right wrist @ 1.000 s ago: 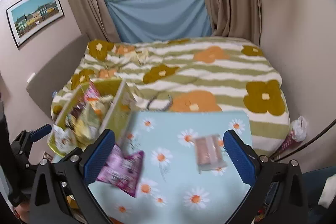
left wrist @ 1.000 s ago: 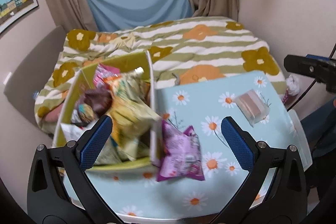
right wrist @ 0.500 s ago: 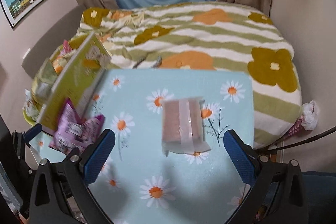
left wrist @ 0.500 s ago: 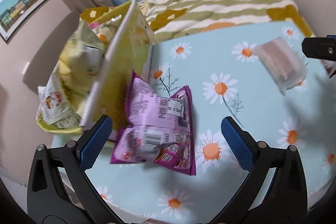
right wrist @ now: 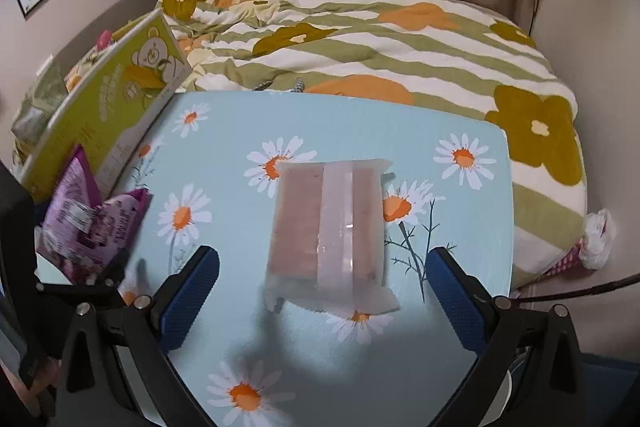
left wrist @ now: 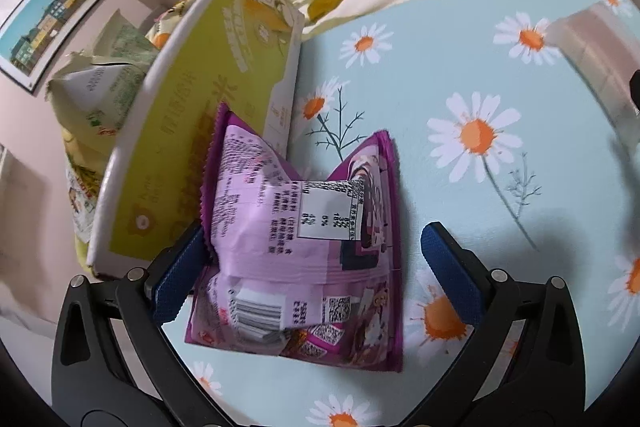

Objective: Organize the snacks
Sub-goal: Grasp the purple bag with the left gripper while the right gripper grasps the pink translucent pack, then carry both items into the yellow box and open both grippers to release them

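A purple snack bag point(left wrist: 296, 251) lies on the daisy-print table point(left wrist: 440, 75), leaning against the yellow-green snack box point(left wrist: 208, 115). My left gripper point(left wrist: 316, 267) is open and straddles the bag, its left pad point(left wrist: 176, 279) close to the bag's edge. A clear packet of pink wafers point(right wrist: 328, 231) lies mid-table between the pads of my open right gripper point(right wrist: 320, 295), which hovers just short of it. The same purple bag point(right wrist: 84, 223) and box point(right wrist: 104, 119) show at the left of the right wrist view.
Several snack bags point(left wrist: 100, 83) stick out of the box. A bed with a striped flowered quilt point(right wrist: 400, 51) lies beyond the table's far edge. The left gripper's body point(right wrist: 24, 267) stands at the left of the right wrist view.
Both grippers have dropped lower and closer: the left now straddles the purple bag, the right now frames the wafer packet. Neither item has moved.
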`<state>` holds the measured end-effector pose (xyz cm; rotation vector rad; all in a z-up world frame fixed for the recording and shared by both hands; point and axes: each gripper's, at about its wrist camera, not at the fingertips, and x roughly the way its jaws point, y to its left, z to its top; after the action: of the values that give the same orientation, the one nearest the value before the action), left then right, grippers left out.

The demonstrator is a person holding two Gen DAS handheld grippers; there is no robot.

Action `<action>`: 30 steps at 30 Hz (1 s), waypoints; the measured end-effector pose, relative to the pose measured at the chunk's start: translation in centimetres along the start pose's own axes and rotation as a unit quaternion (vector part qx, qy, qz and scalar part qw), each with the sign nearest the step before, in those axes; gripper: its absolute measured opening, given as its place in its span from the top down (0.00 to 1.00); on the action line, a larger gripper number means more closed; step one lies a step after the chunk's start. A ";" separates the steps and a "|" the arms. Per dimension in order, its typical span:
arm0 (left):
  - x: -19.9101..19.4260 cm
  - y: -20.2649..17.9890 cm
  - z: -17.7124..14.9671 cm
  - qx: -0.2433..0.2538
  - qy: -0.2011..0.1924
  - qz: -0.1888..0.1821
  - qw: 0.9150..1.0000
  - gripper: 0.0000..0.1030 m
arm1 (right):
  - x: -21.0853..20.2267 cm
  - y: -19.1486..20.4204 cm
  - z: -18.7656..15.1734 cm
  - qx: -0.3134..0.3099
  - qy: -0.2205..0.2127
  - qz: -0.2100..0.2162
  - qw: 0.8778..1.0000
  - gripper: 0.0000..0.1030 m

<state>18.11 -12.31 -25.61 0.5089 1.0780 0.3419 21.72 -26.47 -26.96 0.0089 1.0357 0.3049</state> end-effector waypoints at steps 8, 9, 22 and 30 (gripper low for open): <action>0.0 0.8 -0.1 0.004 0.000 -0.015 1.000 0.20 | 1.9 0.0 -0.3 -0.008 0.012 -0.018 1.000 0.00; -0.1 0.9 -0.2 0.006 -0.001 -0.018 1.000 0.22 | 2.0 0.0 -0.3 -0.007 0.012 -0.018 1.000 0.00; -1.9 0.0 0.6 0.006 -0.019 -0.089 0.996 0.29 | 3.6 0.5 0.1 0.001 0.017 -0.035 0.999 0.11; -2.1 -0.6 1.4 0.003 -0.025 -0.105 0.994 0.29 | 4.3 1.1 0.4 -0.018 0.017 -0.047 0.999 0.25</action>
<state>18.43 -14.23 -23.86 0.4038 1.0733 0.1410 23.84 -24.24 -30.24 -0.0775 1.0600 0.2382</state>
